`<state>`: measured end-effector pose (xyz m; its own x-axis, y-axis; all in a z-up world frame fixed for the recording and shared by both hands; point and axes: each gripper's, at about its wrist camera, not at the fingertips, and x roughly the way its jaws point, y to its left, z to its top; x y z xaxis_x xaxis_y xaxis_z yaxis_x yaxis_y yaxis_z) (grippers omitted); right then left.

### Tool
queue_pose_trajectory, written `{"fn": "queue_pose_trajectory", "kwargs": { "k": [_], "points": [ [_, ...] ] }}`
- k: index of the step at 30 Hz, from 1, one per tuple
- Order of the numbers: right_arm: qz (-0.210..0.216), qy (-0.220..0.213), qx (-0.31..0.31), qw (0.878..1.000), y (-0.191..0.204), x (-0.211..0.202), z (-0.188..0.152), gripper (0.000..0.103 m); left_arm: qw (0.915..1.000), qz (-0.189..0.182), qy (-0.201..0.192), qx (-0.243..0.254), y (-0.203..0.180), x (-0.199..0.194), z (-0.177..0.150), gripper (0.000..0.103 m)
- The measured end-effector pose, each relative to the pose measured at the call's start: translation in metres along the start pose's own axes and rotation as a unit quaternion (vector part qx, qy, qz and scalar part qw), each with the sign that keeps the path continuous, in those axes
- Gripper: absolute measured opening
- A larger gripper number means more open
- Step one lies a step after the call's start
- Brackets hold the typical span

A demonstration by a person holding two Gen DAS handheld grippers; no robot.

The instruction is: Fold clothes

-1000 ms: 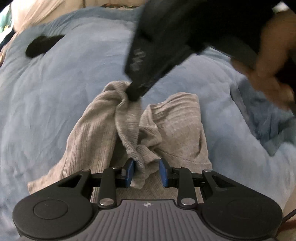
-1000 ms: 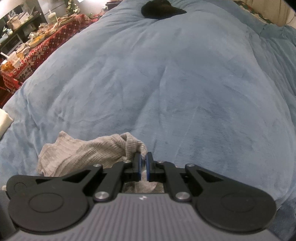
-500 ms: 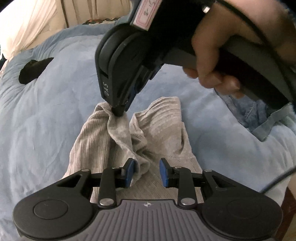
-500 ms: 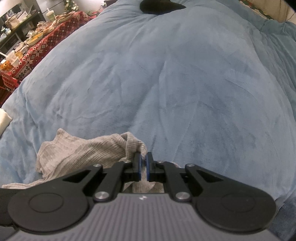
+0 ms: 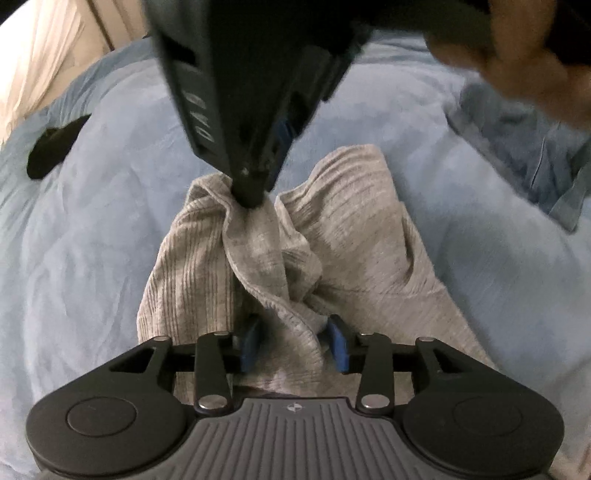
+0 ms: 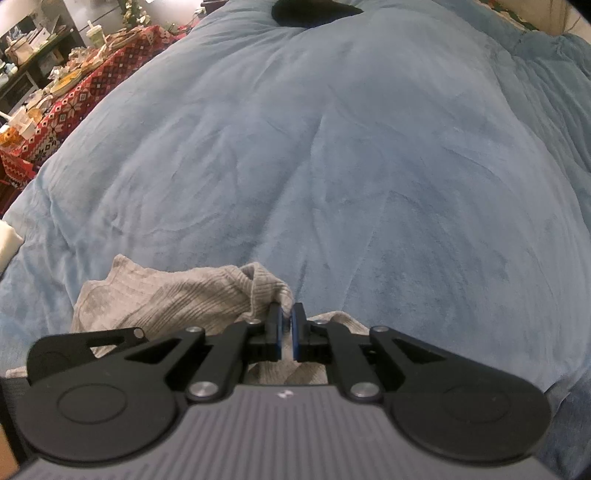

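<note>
A grey ribbed garment (image 5: 354, 229) lies crumpled on a blue blanket (image 5: 92, 240). My right gripper (image 5: 253, 195) comes down from the top of the left wrist view, shut on a bunched fold of it, with a hand (image 5: 517, 66) holding it. In the right wrist view the same gripper (image 6: 287, 321) pinches the grey cloth (image 6: 177, 295) between its blue pads. My left gripper (image 5: 295, 341) is low over the near part of the garment. Its jaws are opening, and a hanging fold of the cloth runs loosely between them.
The blue blanket (image 6: 332, 147) spreads wide beyond the garment. A black item (image 5: 51, 147) lies far off on it, also visible at the top of the right wrist view (image 6: 310, 11). A blue garment (image 5: 524, 155) sits at the right. A cluttered table with a red patterned cloth (image 6: 74, 96) stands beside the bed.
The left jaws have spread wider around the fold of grey cloth. In the left wrist view the right gripper looms larger and more centred. The right gripper keeps its pinch.
</note>
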<state>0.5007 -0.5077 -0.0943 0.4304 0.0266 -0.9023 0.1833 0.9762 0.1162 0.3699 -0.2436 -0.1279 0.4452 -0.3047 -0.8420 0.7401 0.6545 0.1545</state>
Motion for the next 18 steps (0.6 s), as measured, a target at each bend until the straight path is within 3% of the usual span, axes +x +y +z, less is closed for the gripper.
{"fn": "queue_pose_trajectory", "kwargs": {
  "k": [6, 9, 12, 15, 17, 18],
  "points": [
    [0.000, -0.015, 0.013, 1.000, 0.000, -0.003, 0.002, 0.005, 0.9996, 0.021, -0.003, -0.018, -0.001, -0.005, 0.000, 0.040],
    [0.001, -0.022, 0.018, 1.000, 0.000, -0.005, 0.007, 0.005, 0.9987, 0.019, -0.041, -0.023, -0.002, -0.022, 0.002, 0.040],
    [0.003, -0.022, 0.016, 1.000, -0.001, -0.005, 0.011, 0.005, 0.9979, 0.029, -0.054, -0.021, -0.002, -0.035, 0.000, 0.039],
    [0.010, -0.014, 0.012, 1.000, -0.003, -0.001, 0.014, 0.005, 0.9976, 0.023, -0.050, -0.042, 0.007, -0.046, -0.007, 0.024],
    [0.020, -0.005, 0.017, 1.000, -0.005, 0.002, 0.018, 0.005, 0.9973, 0.024, -0.054, -0.044, 0.012, -0.054, -0.014, 0.008],
    [0.026, -0.001, 0.021, 0.999, -0.006, 0.003, 0.020, 0.005, 0.9973, 0.028, -0.056, -0.038, 0.013, -0.055, -0.016, 0.007]
  ]
}}
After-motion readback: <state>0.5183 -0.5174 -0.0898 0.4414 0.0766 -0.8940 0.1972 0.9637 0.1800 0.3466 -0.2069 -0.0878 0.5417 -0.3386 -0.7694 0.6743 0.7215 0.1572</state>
